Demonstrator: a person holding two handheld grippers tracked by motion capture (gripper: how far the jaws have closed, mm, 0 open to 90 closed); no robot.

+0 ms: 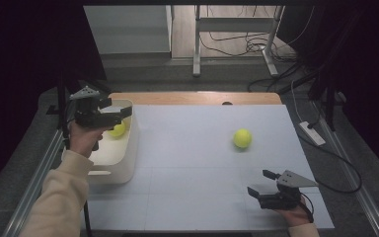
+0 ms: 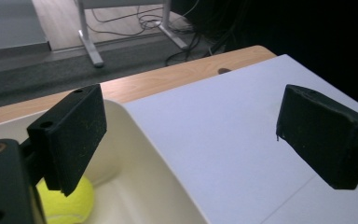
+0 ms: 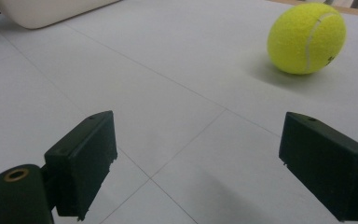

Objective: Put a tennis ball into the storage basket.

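Two yellow felt tennis balls appear in the high view: one (image 1: 118,130) lies inside the white plastic tub (image 1: 128,163) at the desk's (image 1: 192,197) left edge, under the left claw (image 1: 121,112); the other (image 1: 242,138) sits loose on the white desk, well apart from the right claw (image 1: 261,183). Left gripper view: jaws apart, nothing between them, above the tub's rim. Right gripper view: jaws apart and empty, loose ball ahead.
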